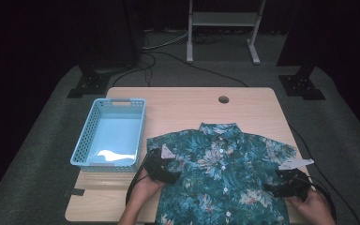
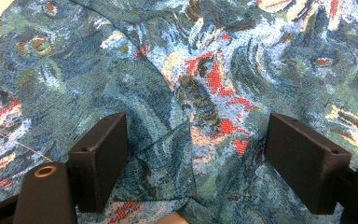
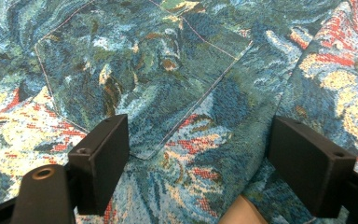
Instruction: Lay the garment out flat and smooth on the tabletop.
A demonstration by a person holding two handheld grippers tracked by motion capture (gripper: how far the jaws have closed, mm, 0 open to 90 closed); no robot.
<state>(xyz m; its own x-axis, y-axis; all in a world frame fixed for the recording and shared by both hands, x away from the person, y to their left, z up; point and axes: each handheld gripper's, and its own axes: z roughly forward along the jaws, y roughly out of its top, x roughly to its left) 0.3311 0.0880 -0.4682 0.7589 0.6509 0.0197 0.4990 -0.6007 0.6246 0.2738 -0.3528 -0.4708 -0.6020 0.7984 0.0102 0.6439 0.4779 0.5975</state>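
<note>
A teal floral short-sleeved shirt (image 1: 222,173) lies flat and buttoned on the wooden table, collar away from me. My left gripper (image 1: 166,174) rests on its left side near the sleeve seam, jaws open, with wrinkled fabric (image 2: 196,140) between them. My right gripper (image 1: 274,190) sits at the shirt's right side below the sleeve, also open. Its view looks down on the shirt's chest pocket (image 3: 135,79) and a fold of cloth between the jaws. Neither gripper holds the cloth.
A light blue plastic basket (image 1: 110,133) stands left of the shirt with something pale in its bottom. The table (image 1: 183,105) has a round cable hole (image 1: 223,99) near its far edge. Dark floor, cables and a white stand lie beyond.
</note>
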